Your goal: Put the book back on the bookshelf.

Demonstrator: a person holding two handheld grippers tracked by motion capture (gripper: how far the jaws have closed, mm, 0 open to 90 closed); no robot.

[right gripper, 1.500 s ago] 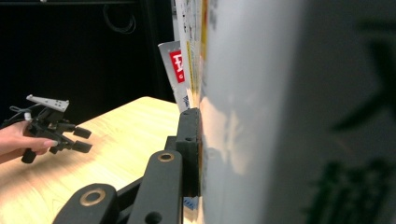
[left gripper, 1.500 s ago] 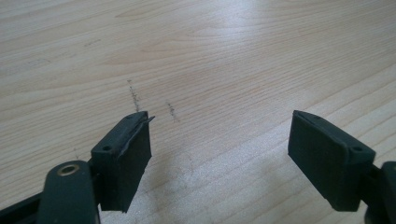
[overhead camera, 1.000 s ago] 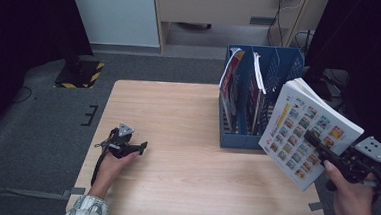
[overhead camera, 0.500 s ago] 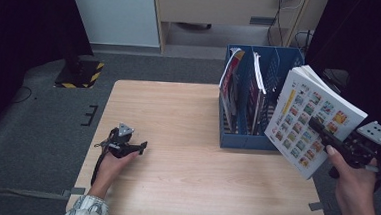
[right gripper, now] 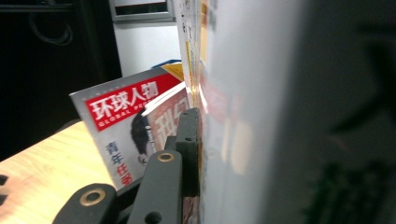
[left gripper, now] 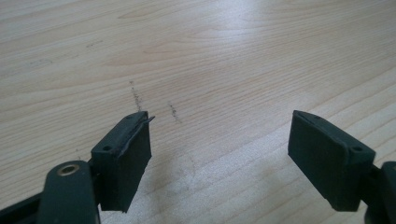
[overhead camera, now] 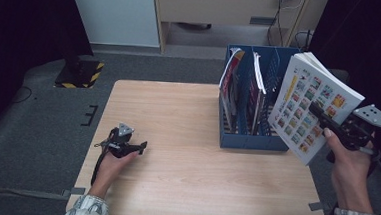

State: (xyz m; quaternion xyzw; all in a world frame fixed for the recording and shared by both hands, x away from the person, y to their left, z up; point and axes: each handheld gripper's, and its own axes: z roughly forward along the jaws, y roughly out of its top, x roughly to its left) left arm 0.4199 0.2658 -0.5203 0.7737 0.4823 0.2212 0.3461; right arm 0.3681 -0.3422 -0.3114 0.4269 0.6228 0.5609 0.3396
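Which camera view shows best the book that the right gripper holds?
The high view: the book shows its whole cover, clamped by the right gripper. The right gripper view shows it edge-on and blurred. The left gripper view looks at the table.

left gripper: two black jaws rise from the bottom edge, set wide apart, nothing between them. left jaw: square rubber pad, its top edge slightly frayed, fixed to a black arm with a brass-ringed hole. right jaw: square pad with a small screw hole near its corner, angled inward. table: pale wood, grain running across, lit brighter toward the upper right; a few faint dark scuff marks just above the left jaw.
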